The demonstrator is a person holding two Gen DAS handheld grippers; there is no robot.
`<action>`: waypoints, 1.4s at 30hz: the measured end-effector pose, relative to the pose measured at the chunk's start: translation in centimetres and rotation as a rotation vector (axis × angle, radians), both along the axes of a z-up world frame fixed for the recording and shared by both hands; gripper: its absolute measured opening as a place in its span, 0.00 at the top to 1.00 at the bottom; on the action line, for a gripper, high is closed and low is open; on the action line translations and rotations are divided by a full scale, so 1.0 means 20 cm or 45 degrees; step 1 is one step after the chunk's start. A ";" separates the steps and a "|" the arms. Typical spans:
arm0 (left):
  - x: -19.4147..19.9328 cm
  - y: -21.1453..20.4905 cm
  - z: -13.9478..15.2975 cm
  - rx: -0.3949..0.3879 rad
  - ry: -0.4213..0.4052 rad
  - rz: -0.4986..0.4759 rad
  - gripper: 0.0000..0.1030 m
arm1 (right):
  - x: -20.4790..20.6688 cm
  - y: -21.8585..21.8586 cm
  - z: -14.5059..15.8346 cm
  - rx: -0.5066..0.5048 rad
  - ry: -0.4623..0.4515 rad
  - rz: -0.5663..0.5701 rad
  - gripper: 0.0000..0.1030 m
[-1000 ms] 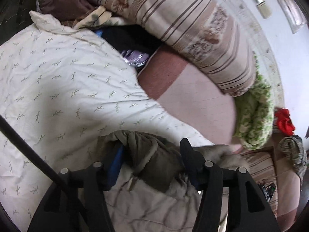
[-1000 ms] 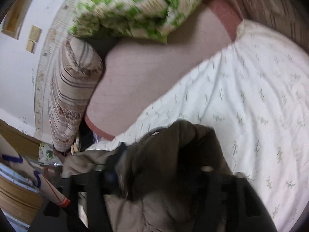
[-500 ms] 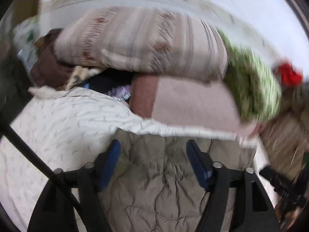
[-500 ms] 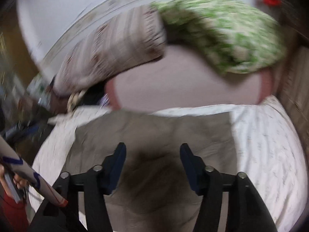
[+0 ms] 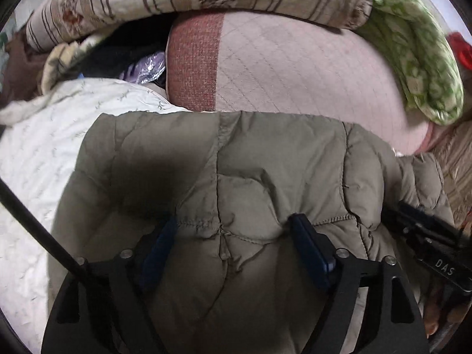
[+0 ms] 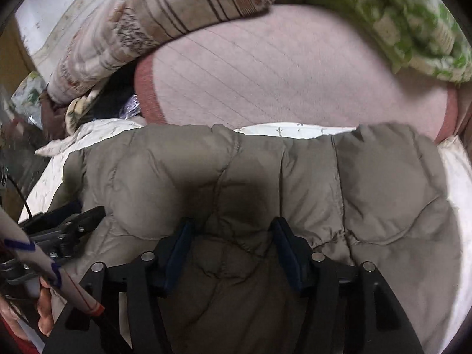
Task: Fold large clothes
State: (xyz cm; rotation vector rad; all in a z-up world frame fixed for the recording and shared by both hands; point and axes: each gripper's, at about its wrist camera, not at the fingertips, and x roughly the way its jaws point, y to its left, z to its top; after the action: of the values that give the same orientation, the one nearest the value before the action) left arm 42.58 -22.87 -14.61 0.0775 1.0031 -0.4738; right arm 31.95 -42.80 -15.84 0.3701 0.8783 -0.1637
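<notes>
Both jaws spread, just opening, olive jacket (image 5: 265,162) ridge between

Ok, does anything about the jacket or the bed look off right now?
Nothing damaged. The olive padded jacket lies spread on the white quilt, but its far edge runs uneven and overlaps the pink quilt.

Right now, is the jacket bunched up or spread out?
Spread out. The jacket lies flat across the white bedspread, its far edge straight near the pink cushion. Whether it is already folded over, cannot tell.
</notes>
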 end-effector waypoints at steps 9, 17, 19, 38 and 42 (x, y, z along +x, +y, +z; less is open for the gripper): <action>0.11 -0.02 -0.11 -0.094 0.034 0.021 0.18 | 0.09 -0.08 -0.09 0.059 -0.043 -0.017 0.40; -0.01 0.09 0.13 -0.049 0.012 0.065 0.19 | 0.01 -0.03 0.11 -0.052 -0.014 -0.027 0.39; -0.08 0.14 0.22 0.026 -0.057 0.102 0.19 | -0.11 -0.04 0.24 -0.048 -0.090 -0.024 0.39; 0.19 0.46 -0.25 -0.045 0.084 0.336 0.16 | -0.24 -0.54 -0.17 -0.045 -0.038 -0.300 0.21; 0.21 0.46 -0.28 -0.129 0.127 0.344 0.14 | -0.24 -0.58 -0.20 0.027 -0.069 -0.295 0.20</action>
State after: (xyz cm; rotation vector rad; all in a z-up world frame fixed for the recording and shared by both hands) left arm 46.81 -13.61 -20.19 -0.1722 1.0674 -0.2821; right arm 27.21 -54.32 -19.88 0.4937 0.7826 -0.3568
